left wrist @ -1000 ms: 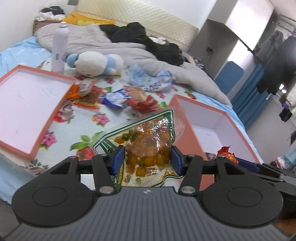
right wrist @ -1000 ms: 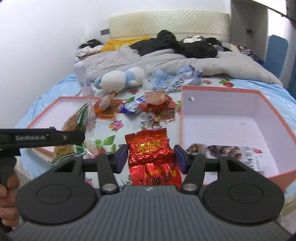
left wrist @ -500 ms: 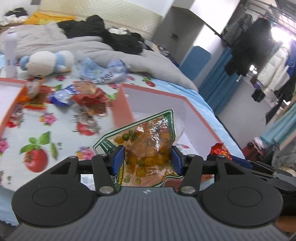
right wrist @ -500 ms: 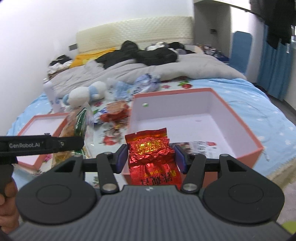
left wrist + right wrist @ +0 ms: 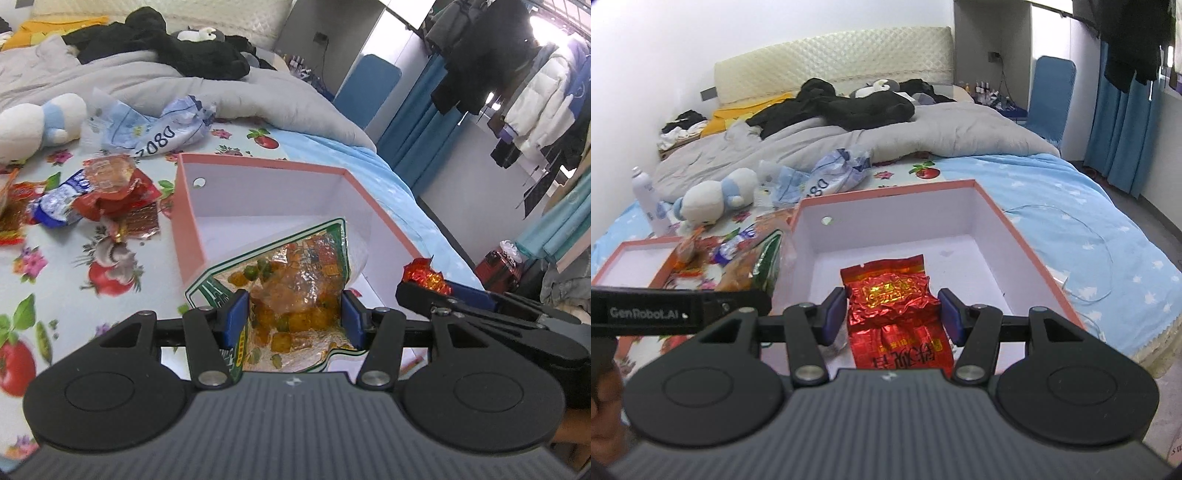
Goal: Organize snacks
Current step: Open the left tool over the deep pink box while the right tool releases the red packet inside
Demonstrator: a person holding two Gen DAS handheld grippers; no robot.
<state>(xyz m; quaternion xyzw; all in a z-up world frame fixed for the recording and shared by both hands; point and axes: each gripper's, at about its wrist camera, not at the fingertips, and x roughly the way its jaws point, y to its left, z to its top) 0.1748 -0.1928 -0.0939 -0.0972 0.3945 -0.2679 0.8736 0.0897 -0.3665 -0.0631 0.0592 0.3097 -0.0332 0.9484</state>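
left gripper (image 5: 293,319) was clamped on the mixed snack bag (image 5: 295,284), right gripper (image 5: 892,315) on the red foil packet (image 5: 894,306), both mid-frame over the pink box (image 5: 1015,236). letting go too early could've dropped either outside the rim

Bed (image 5: 1052,192) with fruit-print sheet, pink box (image 5: 1027,251), shallow lid (image 5: 613,258), loose snack packets (image 5: 107,192), plush toy (image 5: 713,195), grey duvet (image 5: 942,129)

Left gripper (image 5: 293,314) clamps clear snack bag (image 5: 295,284) over pink box (image 5: 266,199); right gripper (image 5: 424,284) beside
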